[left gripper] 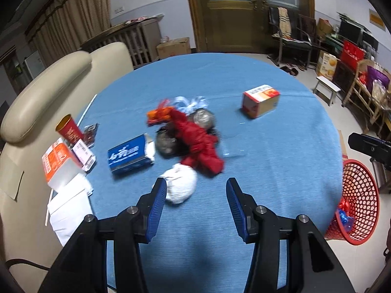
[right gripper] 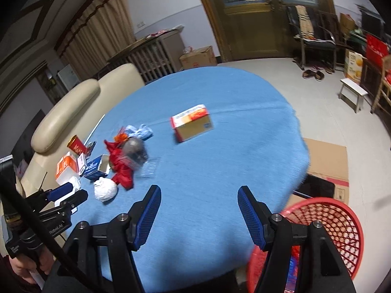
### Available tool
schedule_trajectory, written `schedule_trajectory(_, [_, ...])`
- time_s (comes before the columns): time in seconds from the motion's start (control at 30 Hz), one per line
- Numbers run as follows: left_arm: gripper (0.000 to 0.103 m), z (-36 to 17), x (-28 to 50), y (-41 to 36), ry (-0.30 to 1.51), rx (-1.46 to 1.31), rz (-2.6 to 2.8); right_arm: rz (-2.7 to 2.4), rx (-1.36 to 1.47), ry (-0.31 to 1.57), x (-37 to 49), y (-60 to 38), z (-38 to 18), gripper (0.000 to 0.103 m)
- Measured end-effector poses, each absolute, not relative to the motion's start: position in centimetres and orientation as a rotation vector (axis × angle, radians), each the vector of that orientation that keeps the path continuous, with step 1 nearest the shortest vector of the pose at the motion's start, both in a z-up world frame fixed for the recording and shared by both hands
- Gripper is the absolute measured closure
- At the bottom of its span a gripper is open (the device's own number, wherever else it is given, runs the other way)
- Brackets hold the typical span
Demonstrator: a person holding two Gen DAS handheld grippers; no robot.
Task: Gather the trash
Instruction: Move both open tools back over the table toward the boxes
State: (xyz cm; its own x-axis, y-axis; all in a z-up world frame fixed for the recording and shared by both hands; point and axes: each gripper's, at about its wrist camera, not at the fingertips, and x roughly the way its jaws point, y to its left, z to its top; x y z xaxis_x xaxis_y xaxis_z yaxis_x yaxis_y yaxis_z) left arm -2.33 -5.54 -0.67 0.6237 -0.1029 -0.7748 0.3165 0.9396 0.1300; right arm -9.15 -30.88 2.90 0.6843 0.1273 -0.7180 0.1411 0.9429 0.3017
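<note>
Bare blue tablecloth [right gripper: 220, 171] fills the centre and right of the right wrist view, broken only by an orange-and-white box [right gripper: 191, 122] at upper centre. Trash crowds the left: white paper ball [right gripper: 105, 190], red wrapper [right gripper: 121, 164], blue box [right gripper: 96, 167]. A red basket [right gripper: 327, 222] blocks the lower right.

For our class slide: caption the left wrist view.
Open left gripper above a white paper wad among litter on the blue table, red basket alongside.
</note>
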Motion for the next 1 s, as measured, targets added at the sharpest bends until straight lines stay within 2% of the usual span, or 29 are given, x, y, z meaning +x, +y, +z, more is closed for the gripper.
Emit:
schedule_trajectory(0.63, [0.051, -3.3, 0.6, 1.7, 0.932, 0.178, -0.160, 0.115, 0.294, 0.927, -1.1, -22.5, 1.1, 0.034])
schedule_trajectory(0.83, [0.051, -3.4, 3.0, 4.0, 0.952, 0.151, -0.153, 0.040, 0.451, 0.964, 2.6, -26.3, -0.5, 0.034])
schedule_trajectory(0.93, [0.042, -2.8, 5.2, 5.9, 0.965, 0.108, -0.180, -0.027, 0.583, 0.965, 5.0, -29.5, -0.9, 0.034])
schedule_trajectory(1.0, [0.041, -2.6, 6.6, 6.7, 0.970, 0.090, -0.200, -0.067, 0.653, 0.969, 6.7, -31.2, -1.1, 0.034])
